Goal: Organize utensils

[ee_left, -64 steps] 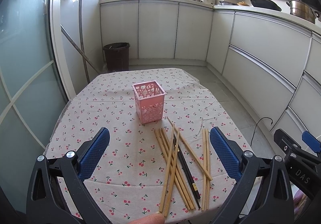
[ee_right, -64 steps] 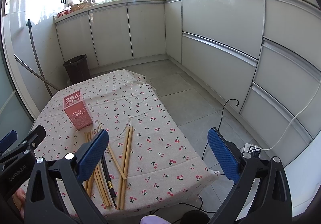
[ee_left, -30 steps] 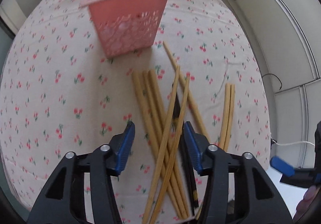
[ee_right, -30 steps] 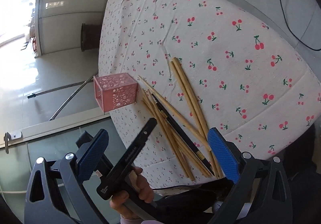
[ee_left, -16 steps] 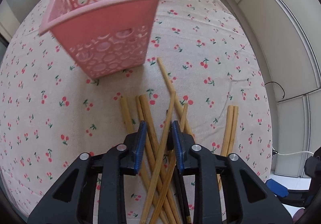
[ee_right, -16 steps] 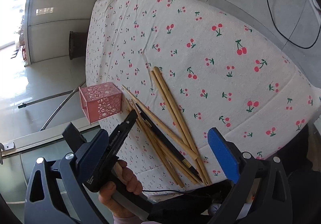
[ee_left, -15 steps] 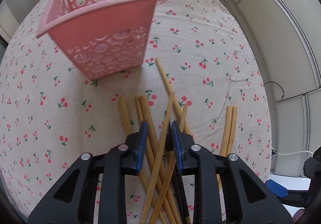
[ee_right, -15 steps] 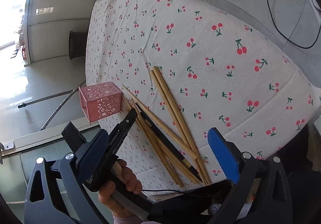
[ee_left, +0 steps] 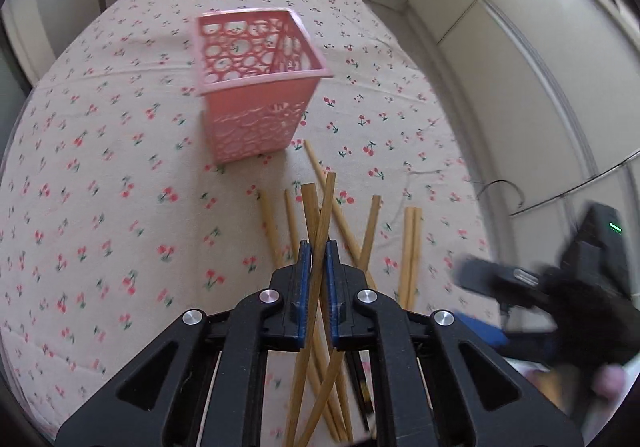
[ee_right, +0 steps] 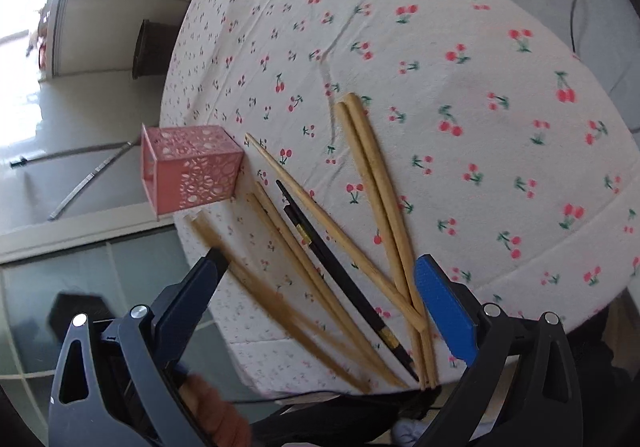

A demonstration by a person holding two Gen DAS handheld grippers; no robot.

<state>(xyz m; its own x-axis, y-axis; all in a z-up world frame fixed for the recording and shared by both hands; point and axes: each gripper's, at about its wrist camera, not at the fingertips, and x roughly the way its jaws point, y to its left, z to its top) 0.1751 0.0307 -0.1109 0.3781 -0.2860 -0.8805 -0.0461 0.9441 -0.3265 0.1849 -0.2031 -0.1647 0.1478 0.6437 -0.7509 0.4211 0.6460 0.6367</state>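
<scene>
On the cherry-print worktop (ee_left: 100, 175), pink perforated basket (ee_left: 256, 87) seen upright and empty, left gripper (ee_left: 316, 259) jaws clamped on two crossed wooden chopsticks (ee_left: 318, 207), right gripper (ee_right: 320, 275) jaws spread wide, nothing held.

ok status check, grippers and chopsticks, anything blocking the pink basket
Left gripper shut on two wooden chopsticks. Right gripper open, empty. Pink basket upright, empty, path clear. Other chopsticks on tablecloth.
</scene>
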